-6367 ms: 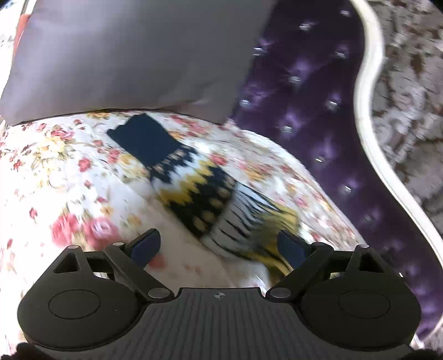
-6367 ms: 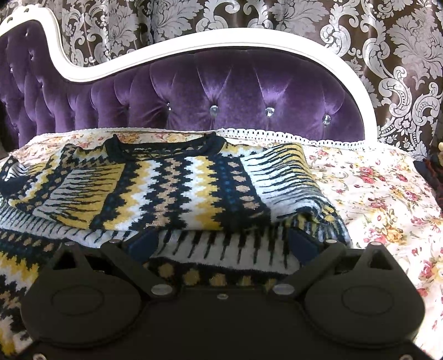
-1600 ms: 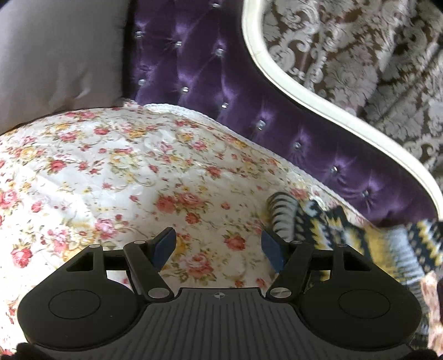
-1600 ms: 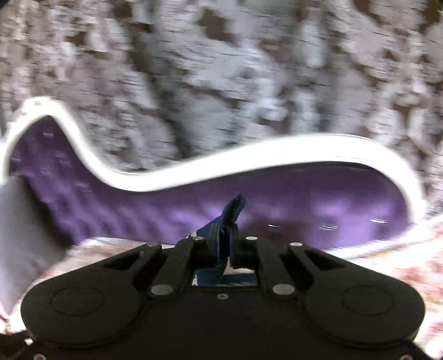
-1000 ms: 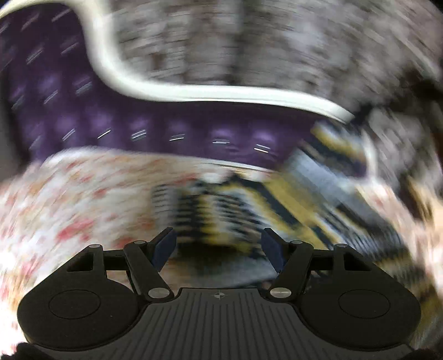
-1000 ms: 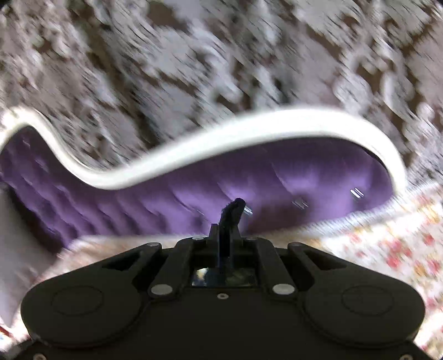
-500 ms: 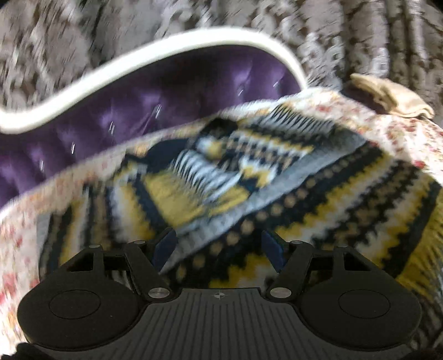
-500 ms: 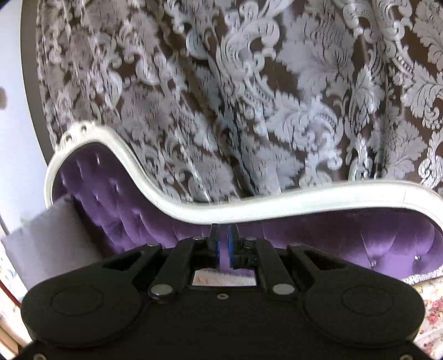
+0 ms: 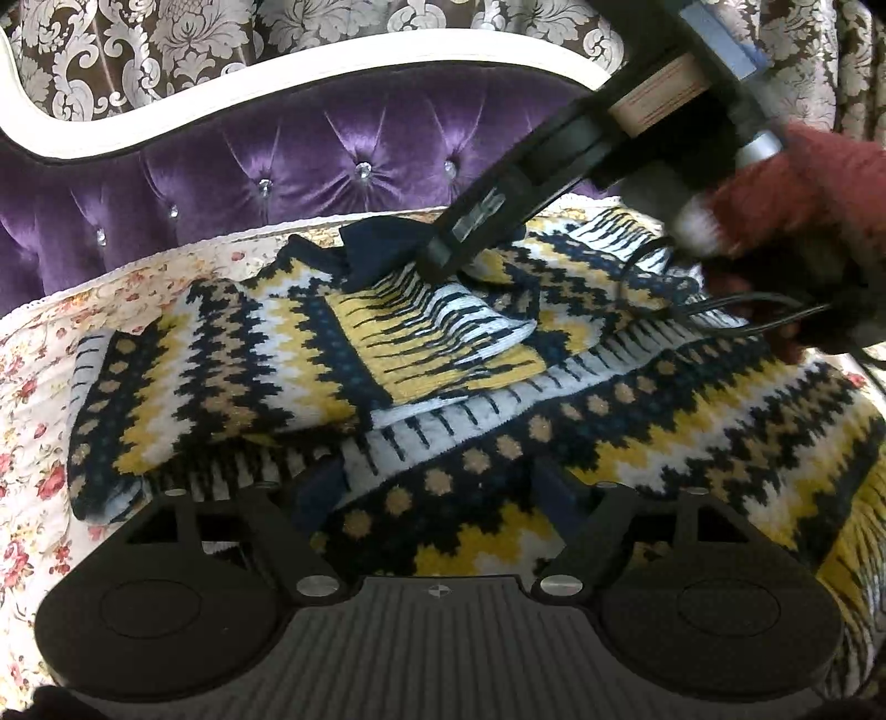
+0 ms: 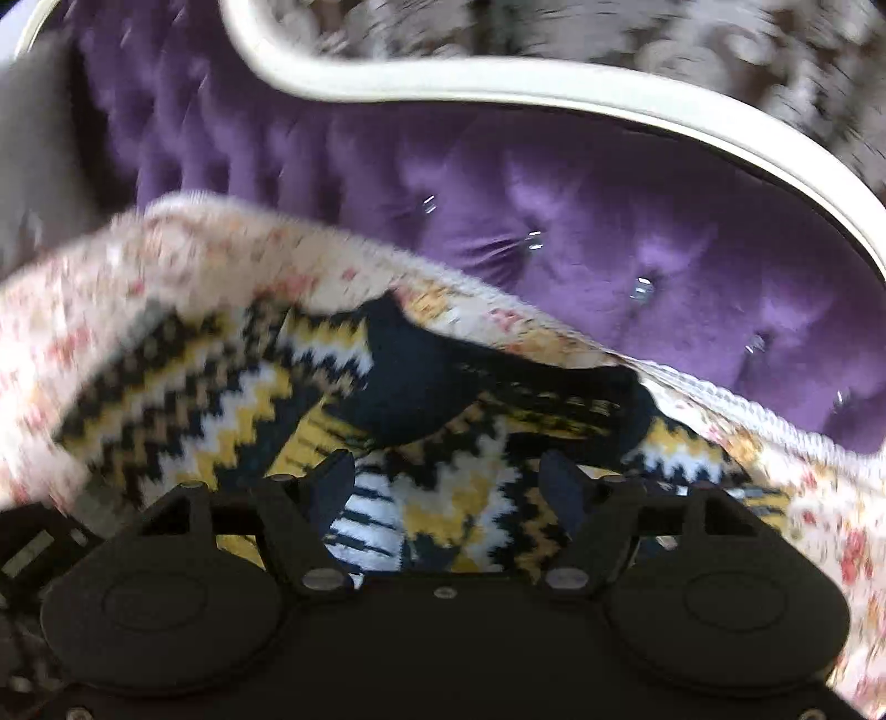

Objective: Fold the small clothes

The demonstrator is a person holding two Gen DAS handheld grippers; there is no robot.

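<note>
A knitted sweater [image 9: 487,354] in navy, yellow and white lies on the floral bedspread [image 9: 33,354], one sleeve folded across its chest and ending in a navy cuff [image 9: 382,249]. My left gripper [image 9: 437,493] hovers low over the sweater's lower part; its jaws are opening, with fabric under and between them but not pinched. My right gripper [image 10: 446,487] is over the cuff [image 10: 421,387], jaws opening with nothing gripped. In the left wrist view its black body [image 9: 554,149] slants in from the upper right, held by a hand in a red sleeve [image 9: 803,188].
A purple tufted headboard [image 9: 310,166] with a white frame [image 9: 332,61] rises right behind the sweater, and patterned curtains [image 9: 166,33] hang behind it. A grey pillow [image 10: 33,166] stands at the far left. A black cable [image 9: 747,315] trails from the right gripper over the sweater.
The right gripper, shut on the navy cuff a second ago, has dropped to the sweater and opened, and the cuff now lies there. The left gripper swung over the sweater, sank and widened.
</note>
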